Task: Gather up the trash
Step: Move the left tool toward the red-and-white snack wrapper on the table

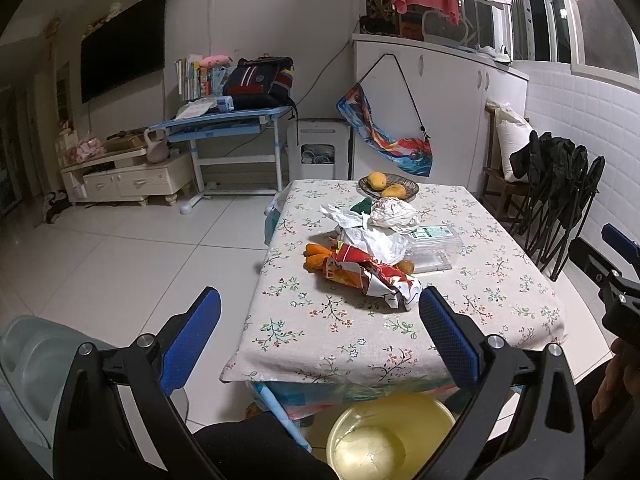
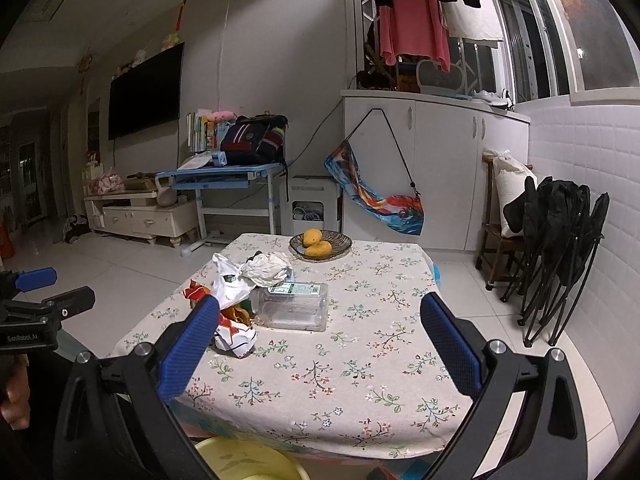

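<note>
**Trash heaped mid-table, both grippers wide and empty**

The left gripper (image 1: 320,300) hangs at the table's near edge, its blue ribbed pads spread wide with nothing between them. The right gripper (image 2: 320,308) is likewise wide apart and empty, held above the near part of the table.

The trash sits in a loose heap around the middle of the table (image 2: 360,380). Nearest is a crinkled red-and-white wrapper (image 1: 372,274), glossy, its long axis running from far left to near right. Orange peel (image 1: 316,256) lies touching its far left end. Behind them is a crumpled white bag (image 1: 376,236) and a wad of white paper (image 1: 394,212). A clear, flat, boxy plastic container (image 2: 294,306) with a green label lies on its side just right of the heap, long axis across the table.

At the far edge a dark woven bowl (image 2: 340,244) holds two mangoes (image 2: 316,246).

The cloth is beige with a small floral print, over a low square table. A yellow plastic basin (image 1: 384,436) stands on the white tiled floor under the near edge.
</note>
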The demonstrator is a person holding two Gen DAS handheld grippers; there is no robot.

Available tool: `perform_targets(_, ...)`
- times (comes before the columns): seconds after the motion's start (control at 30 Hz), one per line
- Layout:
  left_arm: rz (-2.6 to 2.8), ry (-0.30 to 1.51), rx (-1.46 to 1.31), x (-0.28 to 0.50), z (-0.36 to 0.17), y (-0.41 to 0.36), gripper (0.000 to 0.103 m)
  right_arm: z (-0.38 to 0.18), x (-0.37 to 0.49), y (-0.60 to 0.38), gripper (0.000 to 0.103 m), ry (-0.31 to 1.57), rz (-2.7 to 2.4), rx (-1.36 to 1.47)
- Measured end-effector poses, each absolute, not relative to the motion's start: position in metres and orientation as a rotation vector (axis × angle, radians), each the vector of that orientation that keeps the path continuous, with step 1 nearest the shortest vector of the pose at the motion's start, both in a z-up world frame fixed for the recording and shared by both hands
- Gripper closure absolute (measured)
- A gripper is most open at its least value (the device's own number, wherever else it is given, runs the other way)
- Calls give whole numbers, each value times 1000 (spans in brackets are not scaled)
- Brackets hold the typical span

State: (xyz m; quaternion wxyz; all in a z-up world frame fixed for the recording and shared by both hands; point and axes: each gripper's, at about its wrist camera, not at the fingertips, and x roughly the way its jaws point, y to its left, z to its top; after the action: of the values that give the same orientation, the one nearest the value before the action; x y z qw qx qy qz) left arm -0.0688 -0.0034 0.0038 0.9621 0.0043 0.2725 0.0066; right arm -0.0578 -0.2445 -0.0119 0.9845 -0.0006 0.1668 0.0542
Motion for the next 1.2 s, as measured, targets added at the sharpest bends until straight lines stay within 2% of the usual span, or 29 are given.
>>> perform_targets(0.47, -11, 557, 61, -60, 3, -10, 7, -10, -54, -238, 7, 375, 166, 15)
perform_targets(1.2, -7, 632, 46, -9, -29, -6, 7, -27, -13, -238, 7, 504, 250, 56)
